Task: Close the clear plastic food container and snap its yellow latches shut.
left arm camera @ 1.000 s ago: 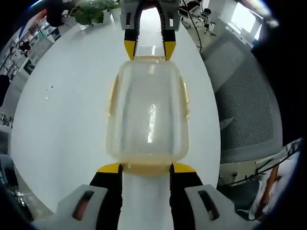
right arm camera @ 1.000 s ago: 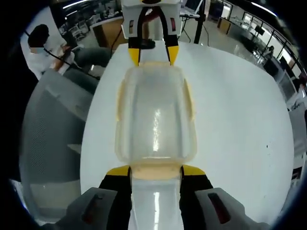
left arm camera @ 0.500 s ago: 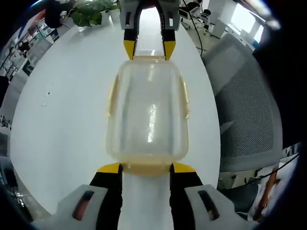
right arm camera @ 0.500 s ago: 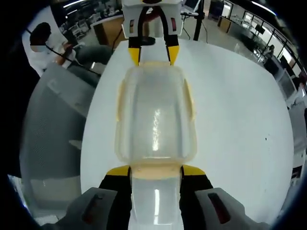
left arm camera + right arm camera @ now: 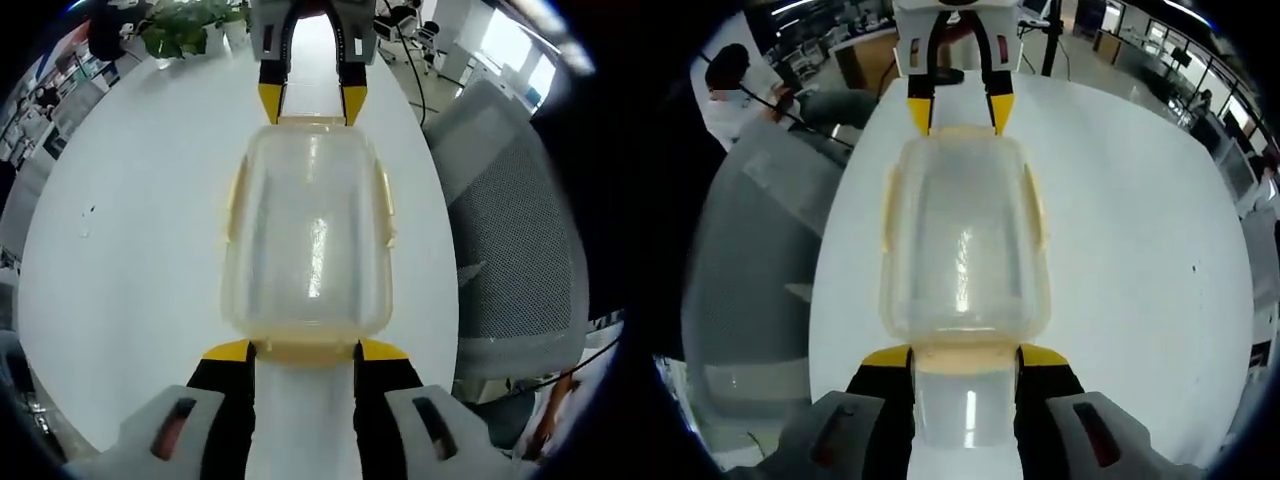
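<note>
The clear plastic container [image 5: 308, 240] with its lid on is held between both grippers over the white table [image 5: 140, 220]. My left gripper [image 5: 305, 352] is shut on the yellow latch at the near end, and my right gripper [image 5: 312, 100] grips the far end. In the right gripper view the same container [image 5: 965, 250] runs from my right gripper [image 5: 965, 358], shut on its end latch, up to the left gripper [image 5: 960, 108]. Pale yellow side latches [image 5: 385, 200] [image 5: 890, 210] lie along the long edges; whether they are snapped down is unclear.
A grey mesh office chair [image 5: 510, 230] stands by the table's right edge in the left gripper view and shows as the chair [image 5: 750, 270] on the left in the right gripper view. A potted plant [image 5: 185, 30] sits at the table's far end. A person [image 5: 735, 90] sits beyond.
The container stays fixed between both grippers. The table, chair and plant have drifted slightly in both views, so the hands and container moved together.
</note>
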The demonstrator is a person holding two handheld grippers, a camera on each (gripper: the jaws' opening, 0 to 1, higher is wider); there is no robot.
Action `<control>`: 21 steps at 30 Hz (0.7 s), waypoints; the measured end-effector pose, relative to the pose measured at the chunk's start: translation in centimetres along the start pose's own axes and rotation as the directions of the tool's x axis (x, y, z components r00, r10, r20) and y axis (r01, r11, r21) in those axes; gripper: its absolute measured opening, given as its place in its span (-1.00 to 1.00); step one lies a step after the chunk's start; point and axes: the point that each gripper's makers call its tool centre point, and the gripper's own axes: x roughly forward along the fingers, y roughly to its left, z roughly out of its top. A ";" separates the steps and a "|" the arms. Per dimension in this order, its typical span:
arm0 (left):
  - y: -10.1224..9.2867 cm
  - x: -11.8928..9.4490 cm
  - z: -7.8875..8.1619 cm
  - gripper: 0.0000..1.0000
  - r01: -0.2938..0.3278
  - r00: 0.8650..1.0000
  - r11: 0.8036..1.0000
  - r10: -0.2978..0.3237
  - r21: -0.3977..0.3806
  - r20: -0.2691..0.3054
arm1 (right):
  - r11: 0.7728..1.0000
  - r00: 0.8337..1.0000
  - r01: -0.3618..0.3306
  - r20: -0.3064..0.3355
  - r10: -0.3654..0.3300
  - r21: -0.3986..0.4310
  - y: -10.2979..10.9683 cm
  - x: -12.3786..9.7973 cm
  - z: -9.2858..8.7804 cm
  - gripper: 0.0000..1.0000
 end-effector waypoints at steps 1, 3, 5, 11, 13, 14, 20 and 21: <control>-0.1 0.1 0.2 -0.27 0.001 1.000 1.000 -0.001 -0.002 0.000 | 1.000 1.000 0.002 -0.001 -0.002 -0.001 0.0 -0.1 -0.3 -0.27; -0.1 0.2 0.6 -0.27 0.004 1.000 1.000 -0.004 -0.003 -0.001 | 1.000 1.000 -0.001 -0.002 0.001 0.001 0.1 -0.2 -0.6 -0.27; -0.2 0.4 0.9 -0.27 0.005 1.000 1.000 -0.005 0.000 -0.001 | 1.000 1.000 -0.001 -0.005 0.001 0.000 0.1 -0.2 -1.0 -0.27; -0.3 1.0 2.2 -0.27 0.007 1.000 1.000 -0.007 0.001 -0.003 | 1.000 1.000 -0.001 -0.016 0.001 0.001 0.2 -0.6 -2.4 -0.27; -0.4 1.2 2.7 -0.27 0.010 1.000 1.000 -0.010 -0.002 0.001 | 1.000 1.000 -0.002 -0.020 0.002 0.002 0.2 -0.7 -2.9 -0.27; -0.4 1.3 2.9 -0.27 0.010 1.000 1.000 -0.010 -0.002 0.004 | 1.000 1.000 -0.003 -0.021 0.003 0.003 0.2 -0.8 -3.1 -0.27; -0.6 1.9 4.3 -0.27 0.013 1.000 1.000 -0.013 -0.005 0.012 | 1.000 1.000 -0.001 -0.031 0.001 0.005 0.3 -1.1 -4.6 -0.27; -0.6 2.0 4.6 -0.27 0.014 1.000 1.000 -0.014 -0.007 0.013 | 1.000 0.999 -0.001 -0.033 0.001 0.005 0.3 -1.2 -4.9 -0.27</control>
